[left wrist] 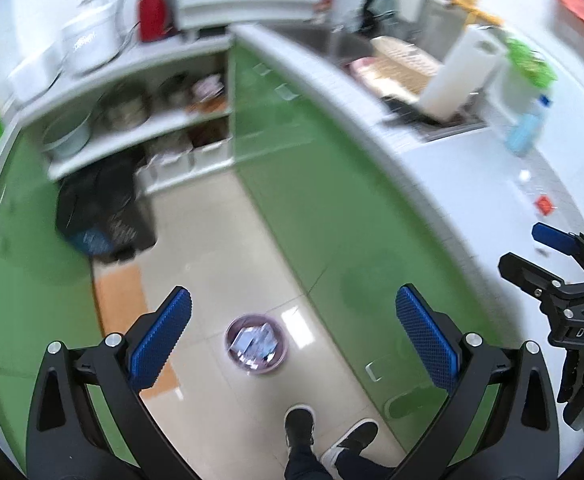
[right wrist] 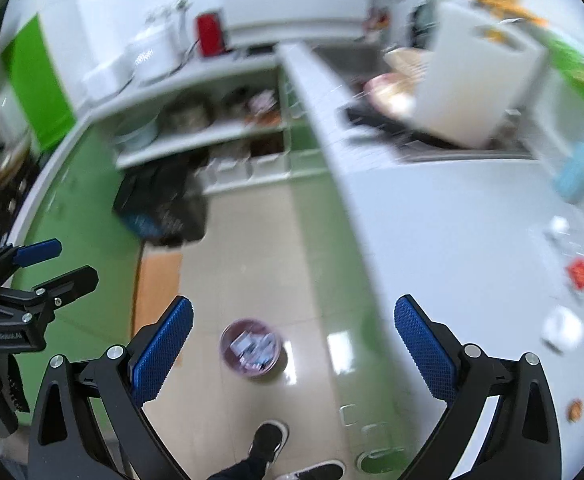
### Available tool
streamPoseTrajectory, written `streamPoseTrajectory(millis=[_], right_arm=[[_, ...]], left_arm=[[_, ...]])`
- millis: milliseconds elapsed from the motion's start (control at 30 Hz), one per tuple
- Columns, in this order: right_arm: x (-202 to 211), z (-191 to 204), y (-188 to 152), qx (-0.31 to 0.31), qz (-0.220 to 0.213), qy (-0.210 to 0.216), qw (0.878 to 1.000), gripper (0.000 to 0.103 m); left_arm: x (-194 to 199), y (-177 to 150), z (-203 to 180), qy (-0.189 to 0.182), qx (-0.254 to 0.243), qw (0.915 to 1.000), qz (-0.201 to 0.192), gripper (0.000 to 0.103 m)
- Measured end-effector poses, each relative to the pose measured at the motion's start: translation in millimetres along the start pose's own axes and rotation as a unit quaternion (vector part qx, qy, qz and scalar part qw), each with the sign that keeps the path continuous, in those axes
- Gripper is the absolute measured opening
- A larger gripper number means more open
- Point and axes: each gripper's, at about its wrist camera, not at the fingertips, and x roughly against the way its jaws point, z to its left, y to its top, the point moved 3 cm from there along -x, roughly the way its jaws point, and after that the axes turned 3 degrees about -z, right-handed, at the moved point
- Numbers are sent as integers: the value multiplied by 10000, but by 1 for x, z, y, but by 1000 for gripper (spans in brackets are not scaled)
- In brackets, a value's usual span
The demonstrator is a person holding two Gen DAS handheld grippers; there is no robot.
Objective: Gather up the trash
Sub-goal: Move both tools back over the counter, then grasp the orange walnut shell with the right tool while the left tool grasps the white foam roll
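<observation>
Trash lies in two places: scraps already sit in the small purple bin (left wrist: 256, 345) on the floor at the lower centre of both views, and loose bits rest on the white table (right wrist: 451, 240) at the right. In your right wrist view you see a red wrapper (right wrist: 579, 274) near the right edge, a crumpled white piece (right wrist: 561, 328) below it, a small white bit (right wrist: 559, 226) above it and a brownish crumb (right wrist: 575, 410) at the lower right. All of it is blurred, so you cannot tell what each piece is.

Your left tongs (left wrist: 293, 332) stand wide and hold nothing; the bin shows between the blue pads. Your right tongs (right wrist: 293, 340) are just as wide and also carry nothing, with the bin between their pads too, towards the left one. Each tool shows at the edge of the other's view.

Green cabinet fronts (left wrist: 311, 184) run under the table. Your dark shoes (left wrist: 299, 426) stand on the pale floor tiles (left wrist: 212, 240) at the bottom centre, near the bin. A blue bottle (left wrist: 525, 128) stands on the table at the upper right.
</observation>
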Motion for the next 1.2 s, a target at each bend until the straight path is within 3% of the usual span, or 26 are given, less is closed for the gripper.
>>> streamPoseTrajectory(millis=[267,600,800,1200], right_arm=[[71,-116,-13,-941,-519,-925,9899,97],[133,-240,-79,-1975,-454,-1898,9607,97],[129,-289,-113,-2255,-111,-1991,9536,97],[62,-334,-159,-2230,902,-1463,9595,97]], left_arm=[[3,39,-89,-708,-714,9947,-232,100],[-13,56,-218,-1428,-1543,9774,-216,100],[-34,51,-276,-1621,-1794,9703,-56,100],[-84,30,-363,-1628,-2163,9621,339,100]])
